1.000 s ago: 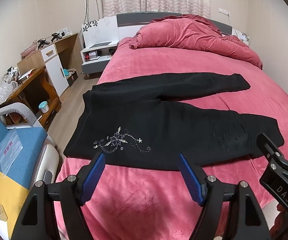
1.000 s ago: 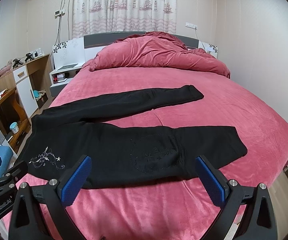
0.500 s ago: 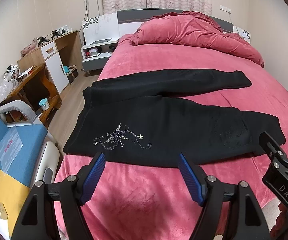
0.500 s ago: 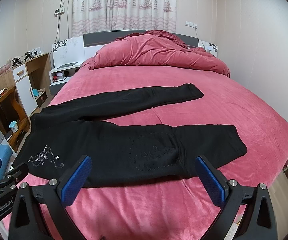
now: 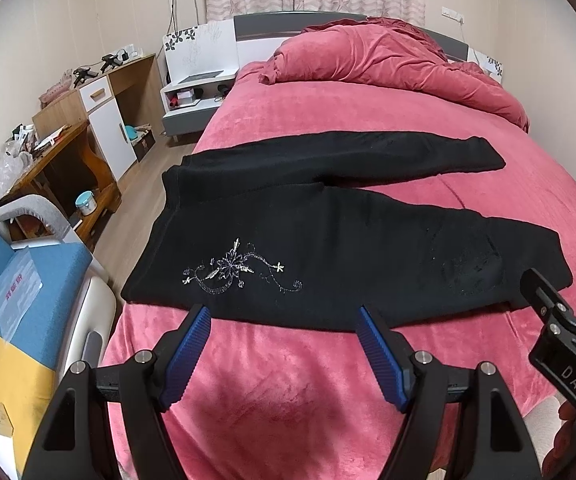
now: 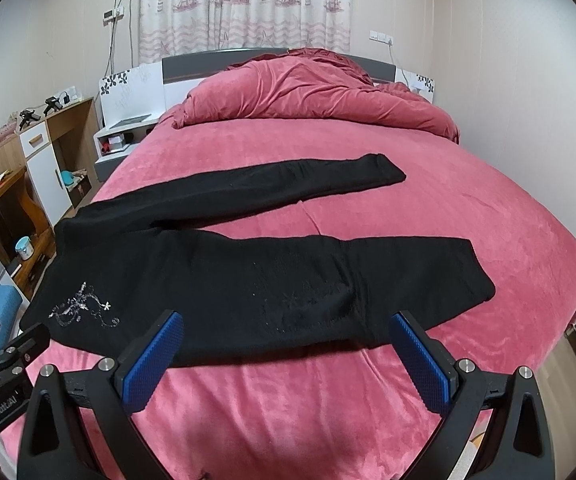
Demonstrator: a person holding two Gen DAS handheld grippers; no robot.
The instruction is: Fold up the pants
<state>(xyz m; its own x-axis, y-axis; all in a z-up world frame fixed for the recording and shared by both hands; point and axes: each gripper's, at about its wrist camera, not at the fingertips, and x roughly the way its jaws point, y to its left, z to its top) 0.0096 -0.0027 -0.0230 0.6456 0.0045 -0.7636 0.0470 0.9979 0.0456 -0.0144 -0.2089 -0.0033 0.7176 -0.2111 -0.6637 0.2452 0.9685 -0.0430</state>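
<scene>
Pants (image 5: pixel 328 248), black with a silver embroidered motif (image 5: pixel 239 270) near the waist, are spread flat on the pink bed (image 5: pixel 368 120), waistband toward 9 o'clock and both legs running toward 3 o'clock; the far leg is splayed toward 1 o'clock, so the legs are not yet stacked. No fold has been made. The left gripper (image 5: pixel 283 354) is held just short of the near edge below the motif, its fingers (image 5: pixel 185 356) spread wide and empty. The right gripper (image 6: pixel 288 362) is poised before the near leg's knee region, likewise wide apart and holding nothing. For a clean lengthwise fold, the near side seam is best pinched at waist and lower leg together, lifted evenly and carried over toward 12 o'clock onto the far leg. Slack between the two grips should be kept out, or the thick fabric is likely to bunch.
</scene>
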